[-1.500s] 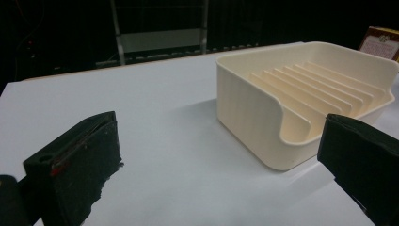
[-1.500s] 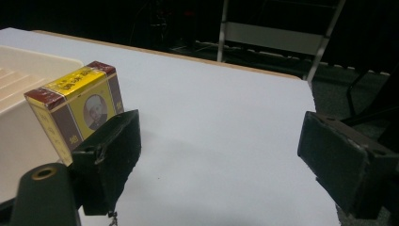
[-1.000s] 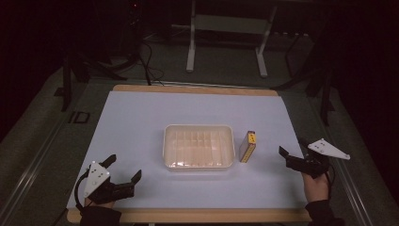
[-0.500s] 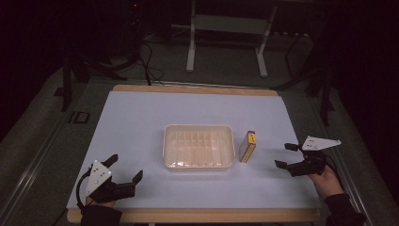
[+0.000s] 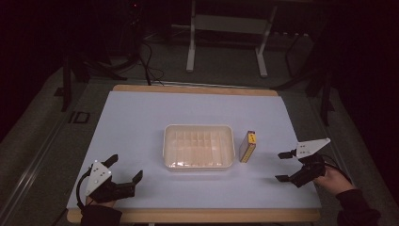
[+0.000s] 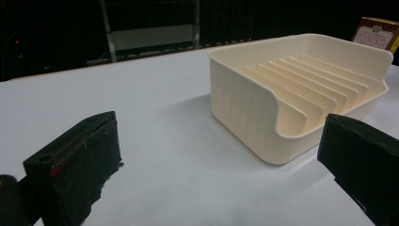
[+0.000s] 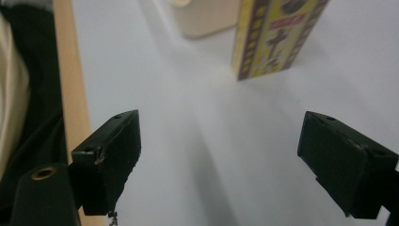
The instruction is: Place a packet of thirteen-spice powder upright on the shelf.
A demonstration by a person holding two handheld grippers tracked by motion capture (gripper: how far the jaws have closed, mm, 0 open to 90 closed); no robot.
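A cream tray (image 5: 198, 146) with ribbed dividers sits at the middle of the white counter (image 5: 141, 117). Just right of it, apart from its wall, a small yellow box (image 5: 247, 146) stands on edge. The right tool (image 5: 285, 166) hovers near the counter's right edge, jaws wide apart and empty. The left tool (image 5: 125, 168) rests at the near left corner, jaws also spread, holding nothing.

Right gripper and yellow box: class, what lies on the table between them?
Nothing. Between the open right gripper and the yellow box is bare white table surface, in both the high view and the right gripper view.
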